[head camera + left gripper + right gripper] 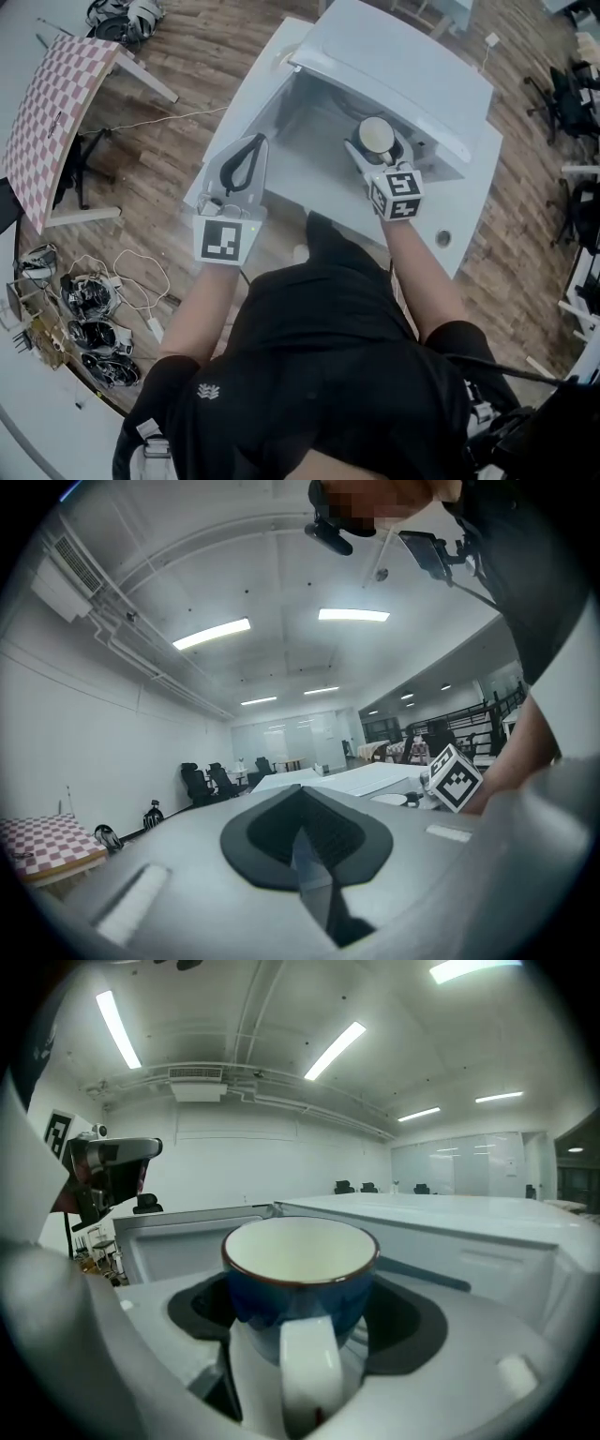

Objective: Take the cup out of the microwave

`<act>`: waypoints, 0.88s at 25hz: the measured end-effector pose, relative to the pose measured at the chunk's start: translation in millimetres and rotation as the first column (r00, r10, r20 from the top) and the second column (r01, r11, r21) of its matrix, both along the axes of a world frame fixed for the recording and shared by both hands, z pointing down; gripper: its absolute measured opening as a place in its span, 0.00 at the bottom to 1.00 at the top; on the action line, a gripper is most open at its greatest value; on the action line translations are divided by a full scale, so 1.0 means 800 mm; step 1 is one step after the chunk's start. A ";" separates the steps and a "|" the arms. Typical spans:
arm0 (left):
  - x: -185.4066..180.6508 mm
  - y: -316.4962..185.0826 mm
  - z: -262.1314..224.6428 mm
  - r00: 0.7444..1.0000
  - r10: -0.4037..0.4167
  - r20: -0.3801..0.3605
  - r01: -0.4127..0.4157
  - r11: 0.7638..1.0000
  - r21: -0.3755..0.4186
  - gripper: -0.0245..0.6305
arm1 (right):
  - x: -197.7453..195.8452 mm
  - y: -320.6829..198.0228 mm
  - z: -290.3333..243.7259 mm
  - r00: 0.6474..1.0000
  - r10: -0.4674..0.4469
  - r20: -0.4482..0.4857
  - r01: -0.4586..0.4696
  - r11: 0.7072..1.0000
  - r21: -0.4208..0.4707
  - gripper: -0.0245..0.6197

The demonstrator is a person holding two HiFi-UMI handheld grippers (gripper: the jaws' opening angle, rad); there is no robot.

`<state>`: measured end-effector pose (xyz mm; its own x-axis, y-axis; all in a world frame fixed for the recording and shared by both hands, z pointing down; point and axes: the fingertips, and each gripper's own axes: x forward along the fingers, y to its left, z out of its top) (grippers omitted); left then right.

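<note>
The cup (377, 136), blue outside and cream inside, is just in front of the open white microwave (403, 70). My right gripper (373, 155) is shut on it. In the right gripper view the cup (300, 1269) stands upright between the jaws, its white handle (309, 1372) turned toward the camera and the right gripper (300, 1327) closed around it. My left gripper (251, 148) is to the left, beside the microwave's swung-out door (246, 98), with its dark pads together. The left gripper view shows the left gripper (302, 806) shut on nothing and pointing into the room.
The microwave stands on a white table (459, 225) with a round cable hole (442, 239). A checkered board (52, 112) leans at the left, with cables and gear (94, 323) on the floor below it. Office chairs (570, 98) stand at the right.
</note>
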<state>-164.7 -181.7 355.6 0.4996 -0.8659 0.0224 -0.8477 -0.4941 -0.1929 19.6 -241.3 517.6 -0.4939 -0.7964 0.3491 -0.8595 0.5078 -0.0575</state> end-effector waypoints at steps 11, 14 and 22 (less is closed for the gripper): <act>0.005 0.004 -0.027 1.000 0.002 0.017 -0.003 0.999 0.041 0.05 | 0.032 0.025 -0.066 1.000 -0.018 0.005 0.018 1.000 0.005 0.65; 0.009 0.006 -0.032 1.000 -0.006 0.018 0.005 0.999 0.042 0.05 | 0.042 0.030 -0.081 1.000 -0.028 0.006 0.028 1.000 0.009 0.65; 0.016 0.007 -0.055 1.000 -0.013 0.023 0.012 0.998 0.057 0.05 | 0.065 0.037 -0.119 0.999 -0.044 0.013 0.044 0.999 0.009 0.65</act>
<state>-152.3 -175.7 311.6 0.4886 -0.8724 -0.0161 -0.8488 -0.4710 -0.2402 71.8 -211.6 422.2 -0.5327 -0.7769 0.3358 -0.8357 0.5454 -0.0639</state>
